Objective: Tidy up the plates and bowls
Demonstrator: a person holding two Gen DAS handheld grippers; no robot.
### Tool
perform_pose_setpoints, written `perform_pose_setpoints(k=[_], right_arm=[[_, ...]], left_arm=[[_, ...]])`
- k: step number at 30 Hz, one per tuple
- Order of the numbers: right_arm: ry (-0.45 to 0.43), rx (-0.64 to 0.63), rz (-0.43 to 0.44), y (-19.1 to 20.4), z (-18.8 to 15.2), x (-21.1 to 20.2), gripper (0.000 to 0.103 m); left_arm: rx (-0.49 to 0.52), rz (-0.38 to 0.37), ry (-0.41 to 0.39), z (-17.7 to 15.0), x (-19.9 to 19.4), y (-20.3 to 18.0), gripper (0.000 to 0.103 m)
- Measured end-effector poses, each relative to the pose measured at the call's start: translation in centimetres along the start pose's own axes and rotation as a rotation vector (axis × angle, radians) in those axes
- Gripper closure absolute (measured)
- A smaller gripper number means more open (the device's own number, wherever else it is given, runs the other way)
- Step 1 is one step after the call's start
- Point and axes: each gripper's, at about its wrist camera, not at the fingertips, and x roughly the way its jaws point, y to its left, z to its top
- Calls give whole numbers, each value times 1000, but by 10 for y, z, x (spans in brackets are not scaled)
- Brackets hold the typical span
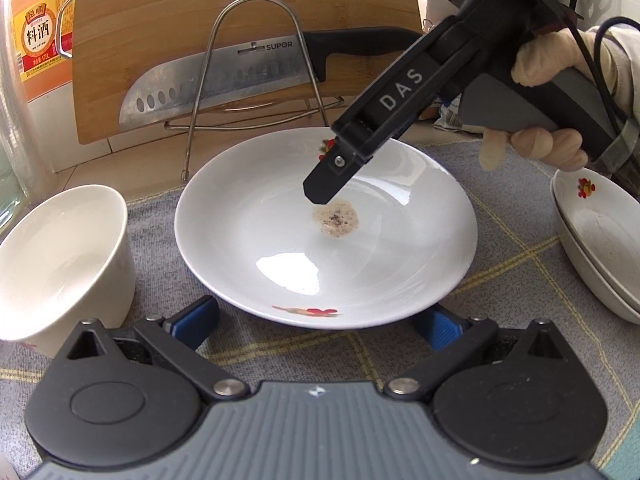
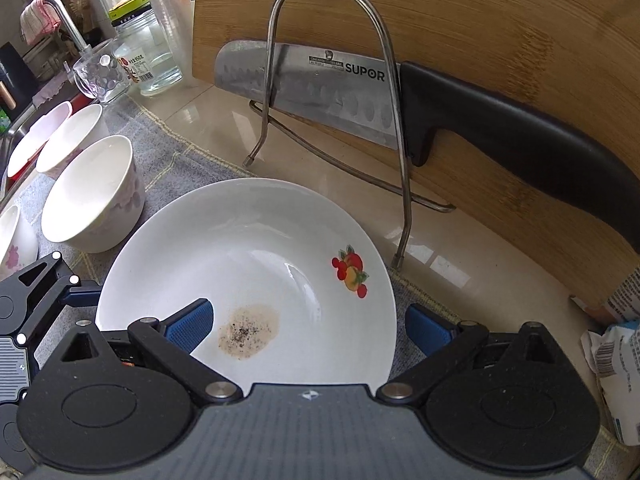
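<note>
While both grippers stand with their jaws apart, the white plate (image 1: 326, 236) lies flat on the grey checked cloth (image 1: 500, 272) between them, with a brownish speckled stain (image 1: 335, 218) near its middle and a red fruit print (image 2: 351, 272) on its inner wall. The left gripper (image 1: 318, 326) is released: its blue pads (image 1: 198, 320) sit on the two sides of the near rim of the plate and hold nothing. The right gripper (image 2: 308, 326) is released too. In the right wrist view one blue pad (image 2: 192, 326) is over the inside of the plate, the other is outside the rim, so the rim passes between them; I cannot tell if a pad touches it. In the left wrist view this gripper comes from the upper right, held by a gloved hand (image 1: 536, 112), and its black finger points down just above the stain.

Left of the plate stands a white bowl (image 1: 60, 260), and more bowls are in a row behind it in the right wrist view. At the right edge, stacked plates (image 1: 600, 240) with the same fruit print rest on the cloth. Behind, a SUPOR knife (image 2: 340, 92) lies across a wire rack (image 1: 256, 80), in front of a wooden cutting board (image 1: 240, 8). A bottle of cooking wine (image 1: 38, 40) is at the far left
</note>
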Motion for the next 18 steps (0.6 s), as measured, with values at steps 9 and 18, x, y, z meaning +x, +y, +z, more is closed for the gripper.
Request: perform_pose_setpoints(k=[9, 18], right_arm=[[-4, -4, 74, -6, 14, 13, 0], [-15, -2, 121, -10, 18, 14, 3]], left_arm=[[10, -6, -7, 0, -1, -1, 0], [15, -8, -9, 0, -4, -1, 0]])
